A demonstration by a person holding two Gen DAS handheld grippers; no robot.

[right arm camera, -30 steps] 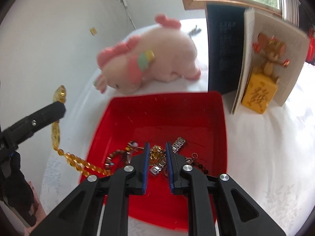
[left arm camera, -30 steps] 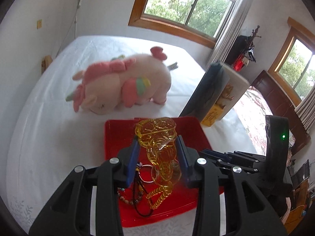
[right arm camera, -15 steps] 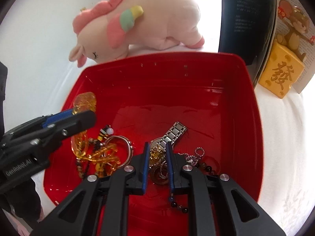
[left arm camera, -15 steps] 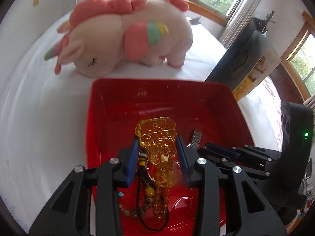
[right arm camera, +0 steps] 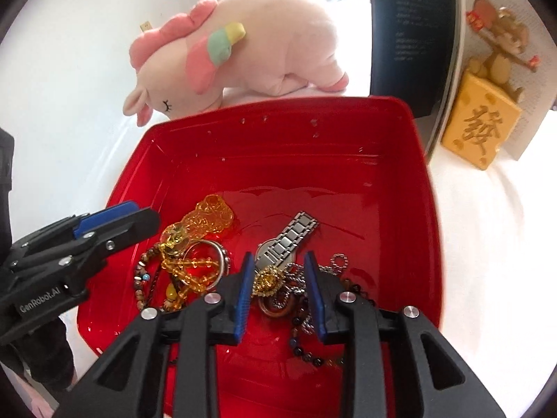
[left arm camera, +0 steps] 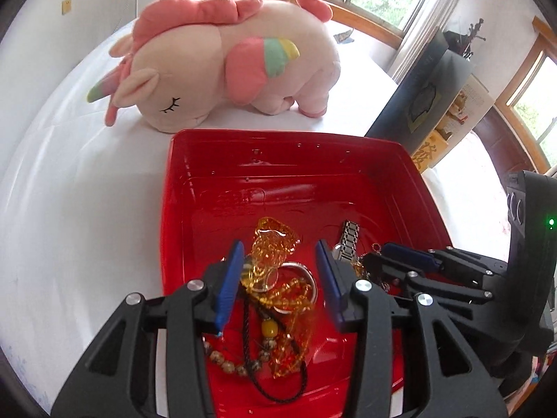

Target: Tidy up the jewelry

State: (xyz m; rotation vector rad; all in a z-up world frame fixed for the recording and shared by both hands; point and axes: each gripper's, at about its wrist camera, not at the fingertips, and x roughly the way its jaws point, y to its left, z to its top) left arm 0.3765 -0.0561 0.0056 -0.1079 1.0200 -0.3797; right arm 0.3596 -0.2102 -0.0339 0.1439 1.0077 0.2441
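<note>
Amber beads [left arm camera: 275, 268] and a gold brooch [right arm camera: 267, 280] lie inside the red tray [right arm camera: 428, 216] (nearly done, seemingly). Left gripper [left arm camera: 278, 278] and right gripper [right arm camera: 278, 289], at six o'clock, are both opening, gripping nothing.

I see a glossy red plastic tray [right arm camera: 423, 209], a translucent amber pendant [right arm camera: 209, 214], a brushed-metal watch band [right arm camera: 296, 231], a soft plush unicorn [left arm camera: 222, 69] — my hand-held gripper [right arm camera: 278, 291] looks matt black plastic.

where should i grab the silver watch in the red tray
Grip the free end of the metal band of the silver watch, the part pointing toward the tray's far wall. It lies flat and clear there, so come from above with fingers across its narrow width. Its case end is tangled with the chains and gold brooch.
</note>
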